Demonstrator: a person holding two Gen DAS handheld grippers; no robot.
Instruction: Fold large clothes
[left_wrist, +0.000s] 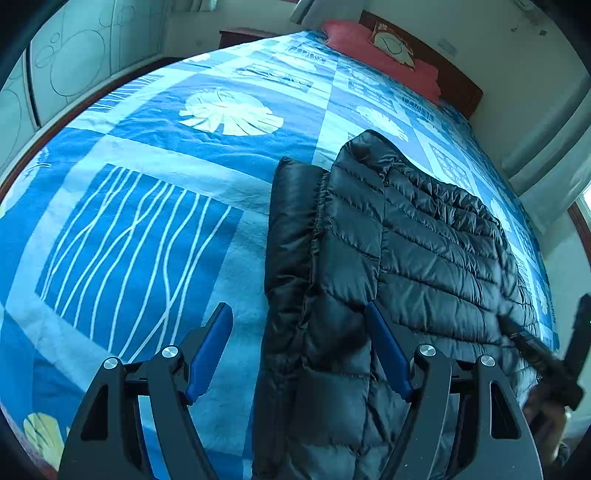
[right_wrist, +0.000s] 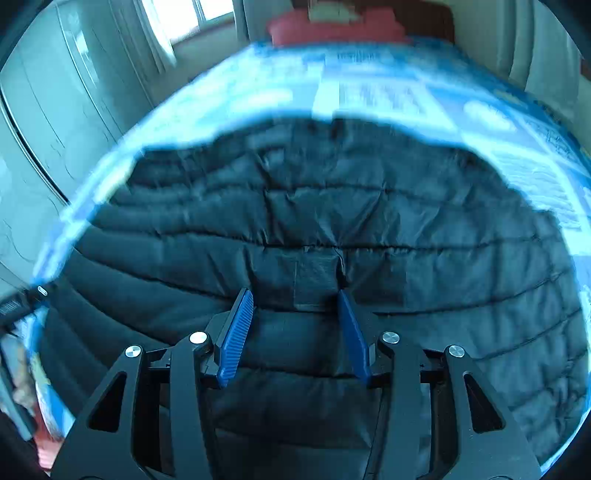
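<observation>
A black quilted puffer jacket lies on the bed's blue patterned cover, partly folded, with a sleeve along its left side. My left gripper hovers open over the jacket's near left part; its blue pads touch nothing. At the right edge of the left wrist view, my right gripper shows as a dark blur above the jacket's near right side. In the blurred right wrist view the jacket fills the frame. There the right gripper stands partly open just above it, gripping nothing.
A red pillow with a small cushion rests against the dark headboard at the far end. A white wardrobe stands left of the bed and a bright window beyond it. The cover's left half lies flat and bare.
</observation>
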